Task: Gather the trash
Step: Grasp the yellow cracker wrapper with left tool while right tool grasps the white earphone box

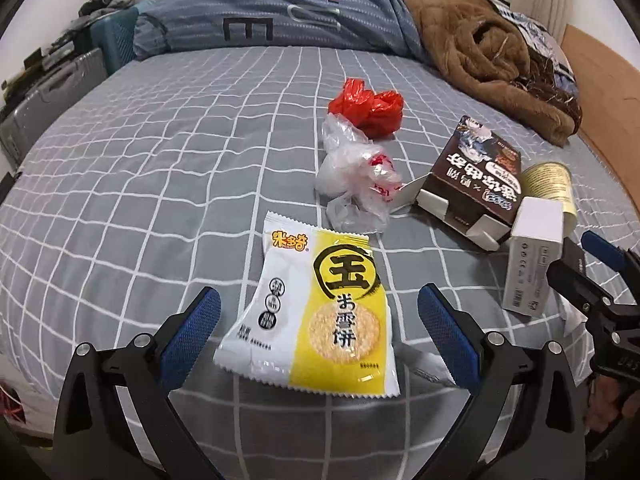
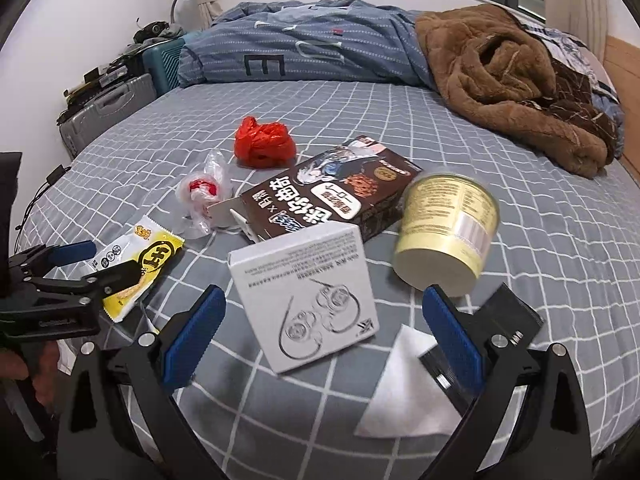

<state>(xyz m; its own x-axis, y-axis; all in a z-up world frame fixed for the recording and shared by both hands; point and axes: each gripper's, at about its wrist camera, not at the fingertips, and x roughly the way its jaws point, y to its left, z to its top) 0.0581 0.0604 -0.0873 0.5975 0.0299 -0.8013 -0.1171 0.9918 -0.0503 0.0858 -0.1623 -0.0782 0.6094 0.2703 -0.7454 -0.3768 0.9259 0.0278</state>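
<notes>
Two grippers are in my hands, both with their blue-padded fingers spread wide and grasping nothing. My left gripper [image 1: 319, 330] straddles one yellow-and-white rice cracker packet [image 1: 316, 312], which lies flat on the grey checked bedsheet [image 1: 160, 184] between the pads without touching either that I can see. My right gripper [image 2: 324, 330] frames one white earphone box [image 2: 308, 300], tilted up on an edge, again with a gap at both pads.

Just beyond the white box lies one dark brown carton [image 2: 320, 196] with its end flaps open, and beside it to the right one pale yellow tub [image 2: 448, 232] leaning on its side. Near my right finger sits one black flat item [image 2: 500, 328] on top of one white sheet of paper [image 2: 404, 392].

Farther out I count two crumpled bags: one clear plastic bag [image 1: 356, 176] with red print, just past the cracker packet, and one red plastic bag [image 1: 368, 108] touching its far end.

At the far side of the bed are one blue striped duvet [image 1: 280, 12] and one brown fleece blanket [image 1: 488, 64] heaped to the right. Off the left edge stand two suitcases, one grey [image 2: 108, 112] and one teal [image 2: 164, 60].
</notes>
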